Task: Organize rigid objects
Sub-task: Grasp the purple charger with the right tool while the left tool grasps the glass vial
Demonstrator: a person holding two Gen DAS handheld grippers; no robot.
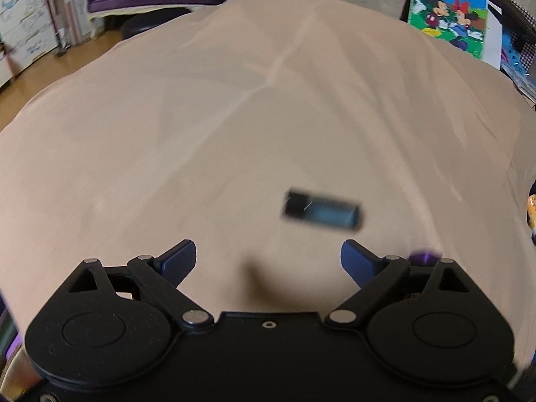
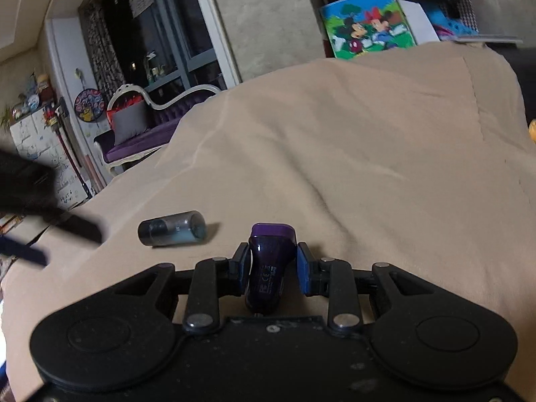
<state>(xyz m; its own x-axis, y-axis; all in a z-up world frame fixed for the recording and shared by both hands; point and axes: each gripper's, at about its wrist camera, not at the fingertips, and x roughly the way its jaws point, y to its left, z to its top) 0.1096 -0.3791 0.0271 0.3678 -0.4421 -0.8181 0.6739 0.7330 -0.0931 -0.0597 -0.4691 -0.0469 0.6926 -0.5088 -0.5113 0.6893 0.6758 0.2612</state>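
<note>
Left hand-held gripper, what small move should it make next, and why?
Probably ease the left hand-held gripper forward and slightly right over the dark vial. It is open and empty, the vial lies free on the beige cloth, and the right hand-held gripper already clamps the purple charger.

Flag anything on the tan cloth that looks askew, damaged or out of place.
Only one thing stands out: the small dark cylinder lies tipped on its side on the tan cloth, loose. The purple charger is clamped in the right tool; the left tool is open and holds nothing. No visible damage or spill.
</note>
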